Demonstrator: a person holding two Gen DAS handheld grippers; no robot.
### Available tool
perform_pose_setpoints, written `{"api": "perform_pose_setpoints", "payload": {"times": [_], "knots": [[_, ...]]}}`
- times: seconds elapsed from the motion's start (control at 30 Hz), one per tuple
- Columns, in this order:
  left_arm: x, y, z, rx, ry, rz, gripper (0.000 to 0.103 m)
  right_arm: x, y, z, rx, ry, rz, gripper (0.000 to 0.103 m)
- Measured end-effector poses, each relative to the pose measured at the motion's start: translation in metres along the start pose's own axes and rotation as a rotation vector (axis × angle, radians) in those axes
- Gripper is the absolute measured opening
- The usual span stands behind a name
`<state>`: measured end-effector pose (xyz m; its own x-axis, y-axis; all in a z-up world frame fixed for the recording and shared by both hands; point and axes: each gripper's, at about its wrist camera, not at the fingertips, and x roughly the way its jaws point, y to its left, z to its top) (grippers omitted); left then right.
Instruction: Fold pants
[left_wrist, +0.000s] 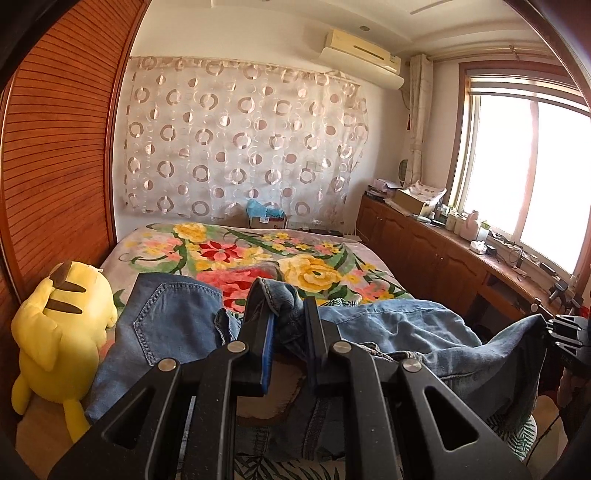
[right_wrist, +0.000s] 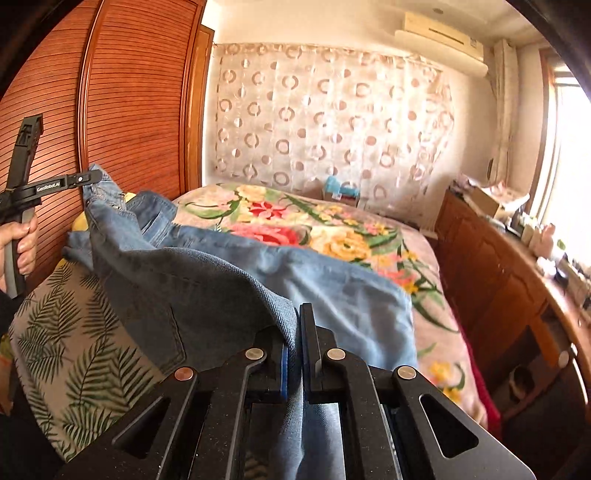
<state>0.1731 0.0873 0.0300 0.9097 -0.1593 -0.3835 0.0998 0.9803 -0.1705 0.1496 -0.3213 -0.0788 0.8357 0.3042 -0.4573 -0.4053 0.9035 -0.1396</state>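
Blue denim pants (left_wrist: 399, 332) lie across the near end of a bed, lifted at two spots. My left gripper (left_wrist: 286, 306) is shut on a bunched waistband edge of the pants, which pokes up between its fingers. In the right wrist view the pants (right_wrist: 229, 273) drape from the left toward me, and my right gripper (right_wrist: 295, 328) is shut on a fold of the denim that runs down between its pads. The left gripper (right_wrist: 92, 177) shows at far left in that view, held by a hand (right_wrist: 22, 240), with the denim hanging from it.
A floral blanket (left_wrist: 258, 258) covers the bed; a leaf-print sheet (right_wrist: 74, 350) lies at its near end. A yellow plush toy (left_wrist: 62, 332) sits at the left by the wooden wardrobe (left_wrist: 55, 166). A cluttered wooden cabinet (left_wrist: 443, 251) runs under the window on the right.
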Motion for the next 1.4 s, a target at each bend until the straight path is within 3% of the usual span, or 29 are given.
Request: {"api": "perform_pose_setpoints", "payload": {"times": [0.13, 0.43, 0.57, 0.93, 1.1, 1.4], "knots": [[0.017, 0.008, -0.001, -0.006, 0.023, 0.013, 0.015, 0.018, 0.002, 0.013, -0.019, -0.012, -0.006, 0.005], [0.06, 0.024, -0.022, -0.039, 0.12, 0.019, 0.016, 0.072, -0.005, -0.002, 0.001, 0.052, 0.017, 0.005], [0.063, 0.022, -0.014, -0.038, 0.117, 0.015, 0.016, 0.074, -0.013, 0.008, 0.0, 0.051, 0.013, 0.005], [0.069, 0.025, 0.018, -0.011, 0.057, 0.044, 0.016, 0.08, -0.025, 0.053, -0.028, -0.052, -0.013, 0.005], [0.089, 0.034, 0.017, -0.012, 0.08, 0.062, 0.016, 0.109, -0.019, 0.062, -0.053, -0.054, -0.034, 0.005], [0.114, 0.04, 0.001, -0.011, 0.147, 0.07, 0.019, 0.177, 0.0, 0.06, -0.096, 0.028, -0.054, 0.005]]}}
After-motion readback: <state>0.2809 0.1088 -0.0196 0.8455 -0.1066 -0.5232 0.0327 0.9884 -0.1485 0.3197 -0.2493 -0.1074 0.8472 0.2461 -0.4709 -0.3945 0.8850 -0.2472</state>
